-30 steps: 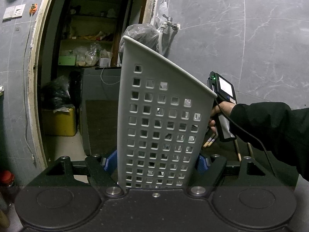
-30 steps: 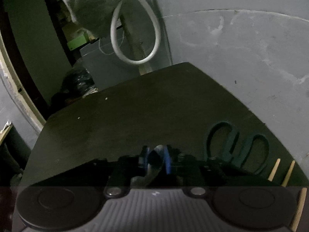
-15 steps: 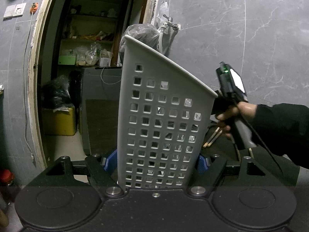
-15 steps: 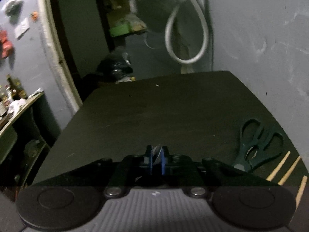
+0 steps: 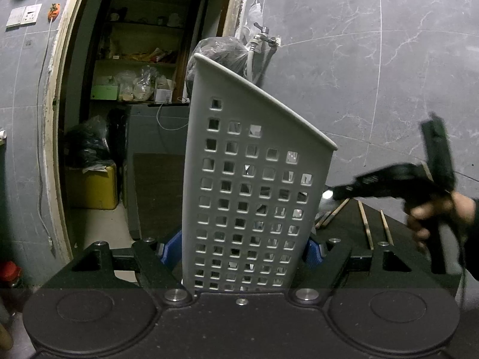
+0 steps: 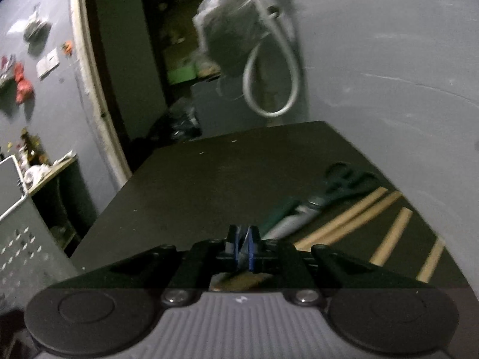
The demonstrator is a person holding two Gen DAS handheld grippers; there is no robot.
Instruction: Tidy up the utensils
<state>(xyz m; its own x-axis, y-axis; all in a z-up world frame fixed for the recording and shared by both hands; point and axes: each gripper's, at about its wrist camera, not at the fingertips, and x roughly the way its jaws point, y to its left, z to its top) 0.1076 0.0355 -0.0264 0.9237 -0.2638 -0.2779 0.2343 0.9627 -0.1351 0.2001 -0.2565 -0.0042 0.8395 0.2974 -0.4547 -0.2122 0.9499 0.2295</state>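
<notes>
My right hand (image 5: 440,218) has swung its gripper out to three o'clock in the left wrist view, away from the utensil basket (image 5: 254,197) it was beside a second ago, and it is blurred there. In the right wrist view the scissors (image 6: 326,194) and chopsticks (image 6: 353,215), once low at four o'clock, now lie higher at about three o'clock, with more of their length showing.

My left gripper (image 5: 244,246) is clamped on the white perforated basket; its blue pads (image 5: 172,246) press both side walls and hold it upright, its slanted rim rising toward eleven o'clock.

My right gripper (image 6: 245,246) has just been closing; its blue pads now sit nearly together with a thin, pale sliver between them that I cannot identify.

The dark-handled scissors lie flat on the black table (image 6: 209,185), closed, handles toward one o'clock. The wooden chopsticks lie just beside them at four o'clock, roughly parallel.

Beyond the table at twelve o'clock a grey hose (image 6: 269,89) loops down the wall next to a hanging plastic bag (image 6: 227,39).
</notes>
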